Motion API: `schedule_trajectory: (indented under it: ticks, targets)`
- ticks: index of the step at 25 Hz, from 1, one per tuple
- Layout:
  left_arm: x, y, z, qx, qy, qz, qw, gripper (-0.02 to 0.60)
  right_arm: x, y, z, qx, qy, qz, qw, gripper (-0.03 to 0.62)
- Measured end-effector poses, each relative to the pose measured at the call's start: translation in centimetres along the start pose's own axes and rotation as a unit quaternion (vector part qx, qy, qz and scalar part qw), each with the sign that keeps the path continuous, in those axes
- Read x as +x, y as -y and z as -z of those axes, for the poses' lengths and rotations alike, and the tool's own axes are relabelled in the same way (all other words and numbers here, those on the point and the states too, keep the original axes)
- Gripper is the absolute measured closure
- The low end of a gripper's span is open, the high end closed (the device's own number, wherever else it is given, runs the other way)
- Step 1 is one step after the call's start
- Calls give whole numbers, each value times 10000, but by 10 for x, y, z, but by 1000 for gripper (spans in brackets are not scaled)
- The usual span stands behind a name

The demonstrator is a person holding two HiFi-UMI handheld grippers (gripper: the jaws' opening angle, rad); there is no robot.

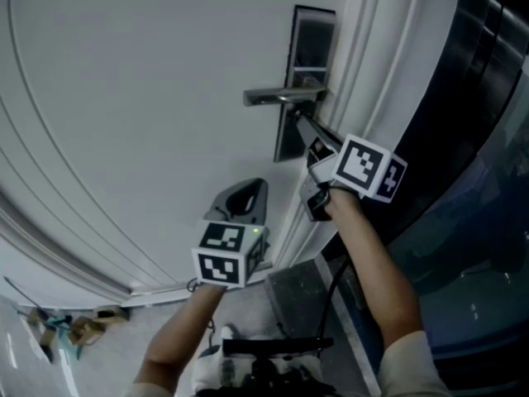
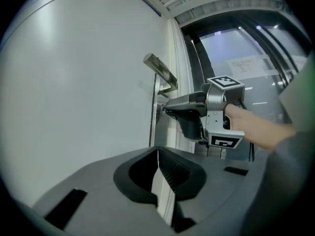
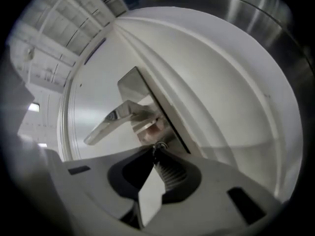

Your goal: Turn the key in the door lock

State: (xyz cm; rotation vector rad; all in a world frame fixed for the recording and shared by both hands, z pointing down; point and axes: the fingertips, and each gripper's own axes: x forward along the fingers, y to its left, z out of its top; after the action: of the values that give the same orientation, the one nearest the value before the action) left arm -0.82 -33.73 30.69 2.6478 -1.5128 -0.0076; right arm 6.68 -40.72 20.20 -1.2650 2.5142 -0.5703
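Door lock (image 1: 285, 143) sits at the right edge of a big white door (image 1: 124, 98), low on a tall dark plate (image 1: 307, 48), just under the lever. A white moulded frame (image 1: 372, 56) runs right beside the plate, with a dark glass panel (image 1: 479, 139) beyond it.

The handle (image 1: 281, 96) is a metal lever. In the head view it lies level and points left across the door.

The right gripper (image 1: 304, 126) comes in from the lower right on a bare forearm (image 1: 380, 263), with its tips at the plate just below the handle. Its own view shows the plate and lever slanted, so the tool is rolled off upright. The jaws are clamped on the key (image 3: 159, 145): a small metal head pinched at the very tips, right against the plate. The key's shaft is not visible, and in the head view the gripper hides the key.

The left gripper (image 1: 248, 190) is held lower and to the left, in front of the door and well apart from the lock. Its jaws are pressed together with nothing between them. Its view looks side-on at the right gripper's nose, which meets the plate under the handle.
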Motion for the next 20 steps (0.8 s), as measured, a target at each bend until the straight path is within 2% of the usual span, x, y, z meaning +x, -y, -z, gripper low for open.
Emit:
schedule_trajectory:
  ticks: [2,4,7,9,16,20]
  targets:
    - [-1,0,0,6,-5,-16,10000,566,0,2,0,737,121,-167,9971,555]
    - [-2,0,-1,7,2,-31,10000,566,-1,3,0,1467,248,-313,9884,553]
    - [-1,1,-2,16,22,-52,10000,566,-1,7,1,2444,434,-629,9667,545]
    - [-2,1,-3,9,31,-62,10000,566,0,8,1,2875,455,-810,9533,540]
    - [-9,2,-6,57,66,-163,9998,566,-1,7,2,3102,409,-950,9450,536]
    - [-13,6,-11,118,138,-248,9995,566,-12,0,3,2851,354,-1088,9516,534]
